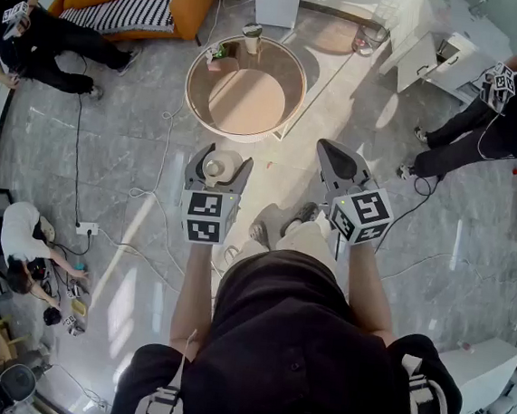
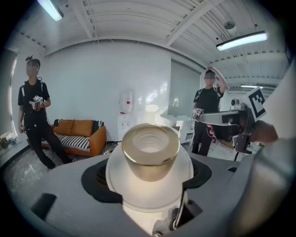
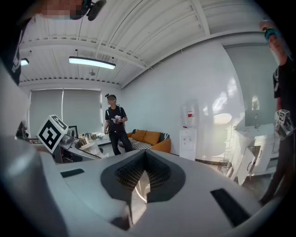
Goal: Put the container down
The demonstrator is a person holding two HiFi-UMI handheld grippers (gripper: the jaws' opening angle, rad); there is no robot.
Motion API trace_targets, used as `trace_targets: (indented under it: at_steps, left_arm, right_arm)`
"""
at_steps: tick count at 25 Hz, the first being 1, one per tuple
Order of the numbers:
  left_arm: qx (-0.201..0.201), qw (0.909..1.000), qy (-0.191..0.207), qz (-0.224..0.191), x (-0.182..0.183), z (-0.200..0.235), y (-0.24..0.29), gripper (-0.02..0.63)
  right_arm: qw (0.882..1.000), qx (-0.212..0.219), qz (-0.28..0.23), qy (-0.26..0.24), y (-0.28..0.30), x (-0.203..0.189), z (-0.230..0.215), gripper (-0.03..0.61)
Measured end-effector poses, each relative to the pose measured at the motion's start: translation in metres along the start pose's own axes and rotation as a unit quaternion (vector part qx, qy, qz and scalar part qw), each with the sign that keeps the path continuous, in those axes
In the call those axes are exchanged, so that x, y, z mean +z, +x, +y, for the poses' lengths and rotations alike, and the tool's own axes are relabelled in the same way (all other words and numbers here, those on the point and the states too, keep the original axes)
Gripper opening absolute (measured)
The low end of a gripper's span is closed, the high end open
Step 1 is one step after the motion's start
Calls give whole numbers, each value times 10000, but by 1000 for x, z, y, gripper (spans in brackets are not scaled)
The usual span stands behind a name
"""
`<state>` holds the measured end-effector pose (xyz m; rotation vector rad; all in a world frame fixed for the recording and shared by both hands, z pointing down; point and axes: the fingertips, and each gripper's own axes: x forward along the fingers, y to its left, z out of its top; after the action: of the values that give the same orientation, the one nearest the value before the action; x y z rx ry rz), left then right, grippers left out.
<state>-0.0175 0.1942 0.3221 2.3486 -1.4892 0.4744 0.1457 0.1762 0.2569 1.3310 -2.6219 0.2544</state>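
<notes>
Container carried in the left gripper (image 1: 218,172), table ahead.
Its jaws stood wide, clamped round the white body of the container (image 2: 150,152), gold-rimmed neck pointing forward; the right gripper (image 3: 144,177) was pressed together on nothing. The jar looked rigid, smooth and rounded, probably light but liable to slip, so the broad body under the neck seemed the surest hold. The round table (image 1: 196,104) lay at twelve o'clock.
</notes>
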Motion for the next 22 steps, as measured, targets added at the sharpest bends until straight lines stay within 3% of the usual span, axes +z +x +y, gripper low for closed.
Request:
trace_targets:
  at_steps: [9, 22]
  left_arm:
    - [-96, 9999, 68, 0, 3, -6, 2, 352]
    - [-253, 9996, 157, -19, 9, -18, 7, 353]
  right_arm:
    - [9998, 173, 29, 17, 3, -2, 18, 2]
    - [9991, -32, -169, 390, 1, 1, 6, 3]
